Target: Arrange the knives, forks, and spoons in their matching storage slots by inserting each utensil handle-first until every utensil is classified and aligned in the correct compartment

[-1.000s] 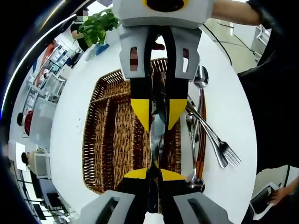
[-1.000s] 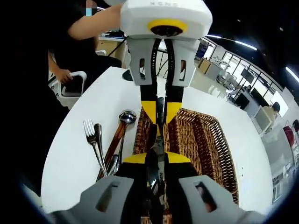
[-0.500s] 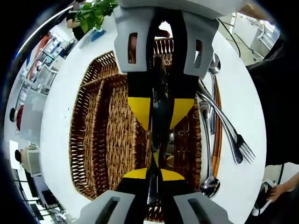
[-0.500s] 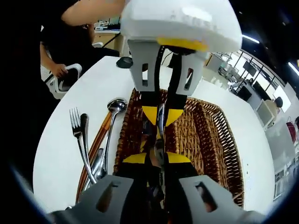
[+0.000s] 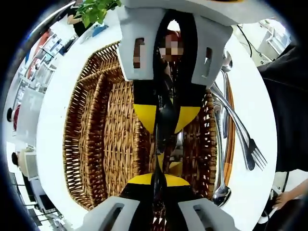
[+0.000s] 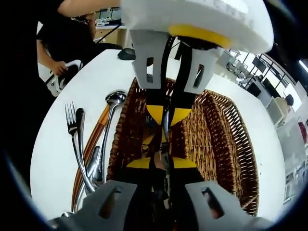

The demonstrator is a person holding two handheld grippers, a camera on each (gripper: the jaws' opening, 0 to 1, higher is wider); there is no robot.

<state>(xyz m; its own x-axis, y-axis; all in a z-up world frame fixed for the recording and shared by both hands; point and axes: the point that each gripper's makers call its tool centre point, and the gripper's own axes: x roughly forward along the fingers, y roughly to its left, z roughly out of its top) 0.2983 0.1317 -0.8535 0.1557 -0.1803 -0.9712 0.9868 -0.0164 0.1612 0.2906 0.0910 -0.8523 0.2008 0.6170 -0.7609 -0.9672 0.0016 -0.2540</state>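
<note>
Both grippers are facing each other over the wicker tray (image 5: 96,120), and both are pinched onto the same utensil (image 5: 166,113). It's a dark, slim piece of cutlery, and I honestly can't tell if it's a knife, fork or spoon since the jaws cover most of it. Its long axis runs straight from one gripper to the other, lined up with the tray's long dividers, and it sits low over a compartment on the side of the tray nearest the loose cutlery.

The left gripper (image 5: 159,175) has its yellow-tipped jaws nearly closed on one end of the utensil. The right gripper (image 6: 162,161) is the same story at the other end, jaws drawn in tight with the metal strip between them. In each view the opposite gripper comes down from the top, so they're nose to nose with only a short stretch of utensil between the tips.

Off to the side on the white desk (image 6: 62,159), just beside the tray, there's a pile of loose cutlery: a fork (image 6: 73,130) with its tines pointing away from the right gripper, a spoon (image 6: 111,108) with its bowl by the tray's far corner, and a wooden-handled piece (image 6: 91,142) lying under them. They all lie roughly parallel to the tray's long side and overlap each other.
</note>
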